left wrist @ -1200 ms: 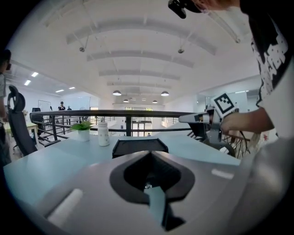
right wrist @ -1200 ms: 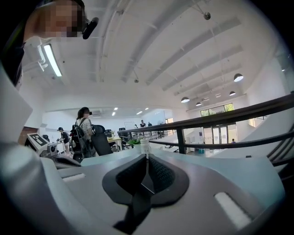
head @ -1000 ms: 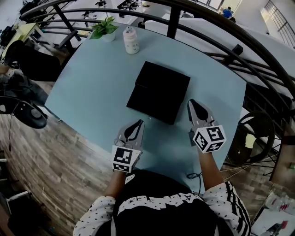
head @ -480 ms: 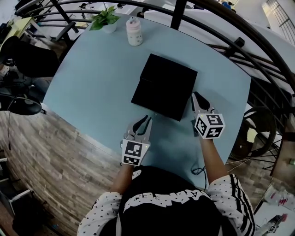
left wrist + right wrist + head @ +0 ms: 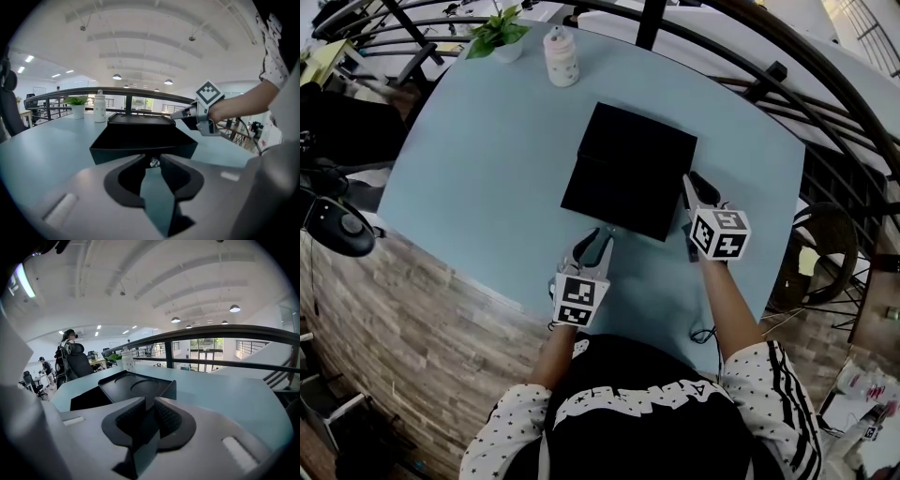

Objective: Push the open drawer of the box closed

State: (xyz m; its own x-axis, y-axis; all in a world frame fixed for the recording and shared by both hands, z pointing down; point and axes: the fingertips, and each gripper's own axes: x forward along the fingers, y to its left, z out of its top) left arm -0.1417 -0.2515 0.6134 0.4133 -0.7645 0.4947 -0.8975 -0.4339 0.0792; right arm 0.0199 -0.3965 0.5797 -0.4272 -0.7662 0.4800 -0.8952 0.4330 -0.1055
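Head view: the black box (image 5: 630, 159) sits mid-worktop (image 5: 478, 178), its open drawer (image 5: 617, 214) jutting toward the person. The left gripper (image 5: 593, 242) is just before the drawer front; the right gripper (image 5: 694, 185) is beside the box's right side.

Left gripper view: jaws pressed together, empty, drawer front straight ahead.

Right gripper view: jaws together, empty, box ahead-left. The left looks better placed to push straight away.

An open-plan office: past the right gripper (image 5: 148, 405)'s fingers (image 5: 131, 417) stand desks (image 5: 100, 363), an office chair (image 5: 77, 364), a railing (image 5: 211, 329), with ceiling lamps (image 5: 235, 308) above.
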